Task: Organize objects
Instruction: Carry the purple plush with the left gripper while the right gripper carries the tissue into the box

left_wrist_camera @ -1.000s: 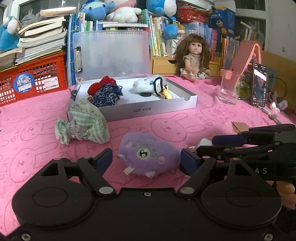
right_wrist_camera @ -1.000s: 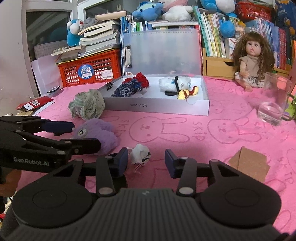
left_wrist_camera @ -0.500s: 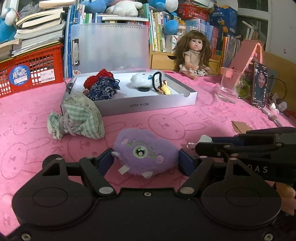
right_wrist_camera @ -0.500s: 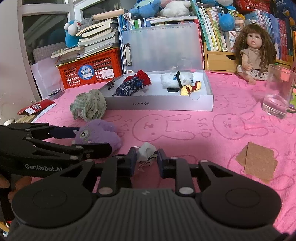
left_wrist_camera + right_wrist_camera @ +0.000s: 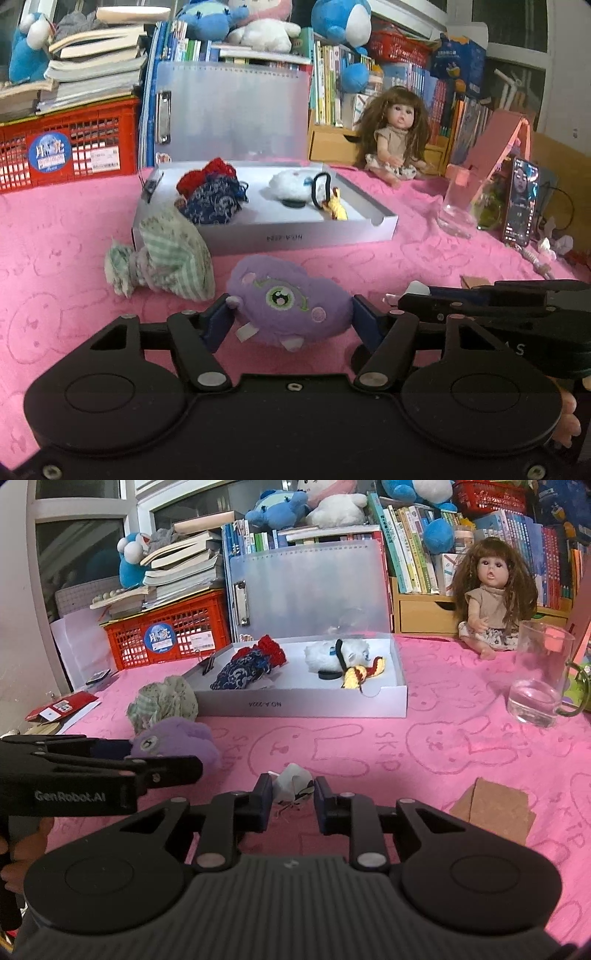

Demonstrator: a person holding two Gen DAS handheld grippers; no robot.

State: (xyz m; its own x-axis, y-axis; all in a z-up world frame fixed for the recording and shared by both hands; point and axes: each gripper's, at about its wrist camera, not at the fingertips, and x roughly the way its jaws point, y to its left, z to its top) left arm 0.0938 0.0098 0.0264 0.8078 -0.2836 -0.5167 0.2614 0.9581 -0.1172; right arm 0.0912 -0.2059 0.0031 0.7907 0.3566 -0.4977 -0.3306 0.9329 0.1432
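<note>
My left gripper point(image 5: 290, 319) is shut on a purple one-eyed plush toy point(image 5: 286, 301), its fingers pressing both ends; it also shows in the right wrist view point(image 5: 181, 738). My right gripper point(image 5: 293, 795) is shut on a small white crumpled cloth item point(image 5: 293, 781), whose tip shows in the left wrist view point(image 5: 415, 286). The white open box point(image 5: 384, 225) holds a red and blue fabric bundle point(image 5: 210, 192), a white plush point(image 5: 291, 184) and a yellow trinket point(image 5: 338, 210). A green checked pouch point(image 5: 170, 254) lies beside the box on the pink cloth.
A doll point(image 5: 393, 140) sits at the back against bookshelves. A glass cup point(image 5: 539, 679), a phone point(image 5: 521, 201) and a pink stand are on the right. A red crate point(image 5: 66, 151) with books stands back left. A brown card point(image 5: 495, 810) lies near right.
My left gripper moved forward and closed its fingers onto the purple plush. My right gripper closed on the white cloth item.
</note>
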